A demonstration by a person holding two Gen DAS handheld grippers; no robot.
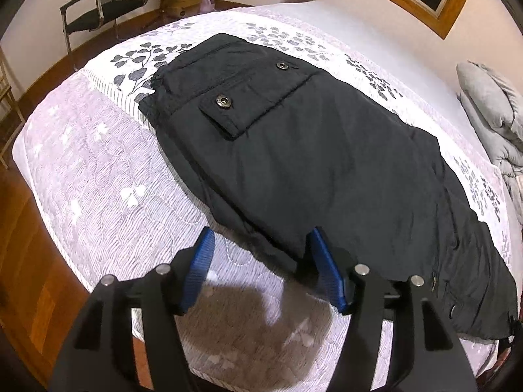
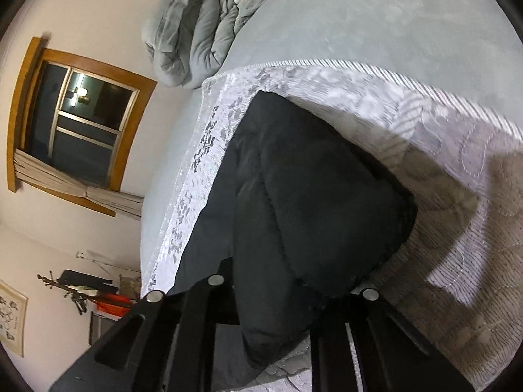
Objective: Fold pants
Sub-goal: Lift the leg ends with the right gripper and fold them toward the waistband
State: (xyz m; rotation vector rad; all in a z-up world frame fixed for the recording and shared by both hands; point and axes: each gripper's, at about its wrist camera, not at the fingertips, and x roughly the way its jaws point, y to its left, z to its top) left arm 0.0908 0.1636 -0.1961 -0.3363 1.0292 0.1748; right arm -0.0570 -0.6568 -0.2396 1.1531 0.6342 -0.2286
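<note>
**Pants flat on the bed, one gripper spread, one buried in cloth**

The left gripper [image 1: 261, 258] pointed steeply down at the near edge of the pants [image 1: 294, 150], its blue pads [image 1: 204, 261] spread apart with nothing between them. The right gripper [image 2: 284, 320] was tilted and rolled; its fingertips were hidden under a dark fold of the pants [image 2: 310, 196], jaws nearly closed on it. The pants lay lengthwise across the quilt [image 1: 98, 170]. Farther off, a grey duvet [image 2: 193, 42] lay bunched.

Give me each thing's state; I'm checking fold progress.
Black padded pants: lying flat on the quilt, legs stacked together, not folded crosswise.
Flap pocket: snapped shut.
Left claw: open, empty, at the pants' edge.
Right claw: shut on the pants' hem end.
</note>
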